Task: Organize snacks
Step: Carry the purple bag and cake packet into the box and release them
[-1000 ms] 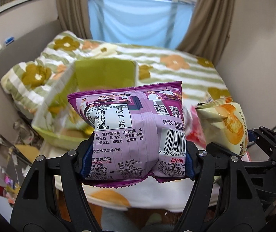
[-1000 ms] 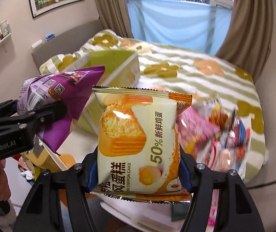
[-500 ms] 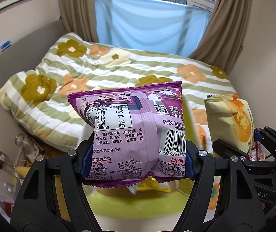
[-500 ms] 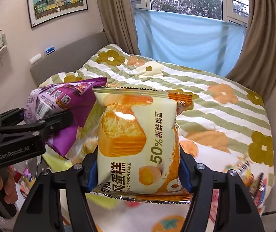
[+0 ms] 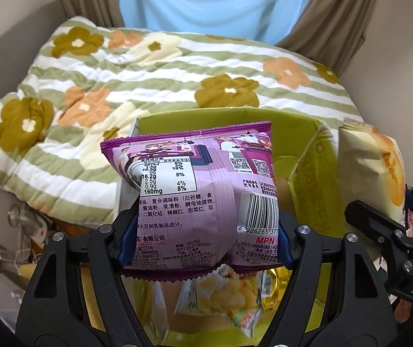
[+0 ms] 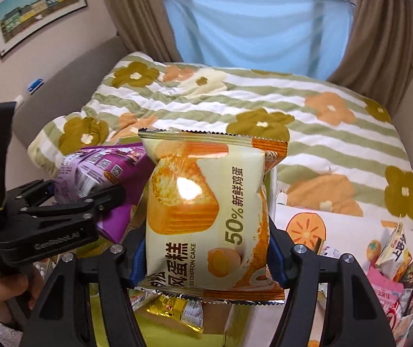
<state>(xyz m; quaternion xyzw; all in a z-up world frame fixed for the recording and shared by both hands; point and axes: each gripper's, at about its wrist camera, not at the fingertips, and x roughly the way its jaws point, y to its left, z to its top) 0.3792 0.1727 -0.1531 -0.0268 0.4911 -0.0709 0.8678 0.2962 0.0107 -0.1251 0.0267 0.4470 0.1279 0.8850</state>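
Two snack packs hung over the green box (image 5: 307, 156) on the flowered quilt (image 5: 154, 72). The left gripper (image 5: 205, 240), its jaws just eased a little wider, still pinched the purple packet (image 5: 197, 190). The right gripper (image 6: 203, 257) squeezed the yellow cake pack (image 6: 206, 208). More snacks (image 5: 235, 297) lay inside the box below.

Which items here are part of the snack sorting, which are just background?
Job:
purple snack bag in left gripper
chiffon cake pack in right gripper
green box
loose snack pile

Background:
flowered quilt
curtains
framed picture
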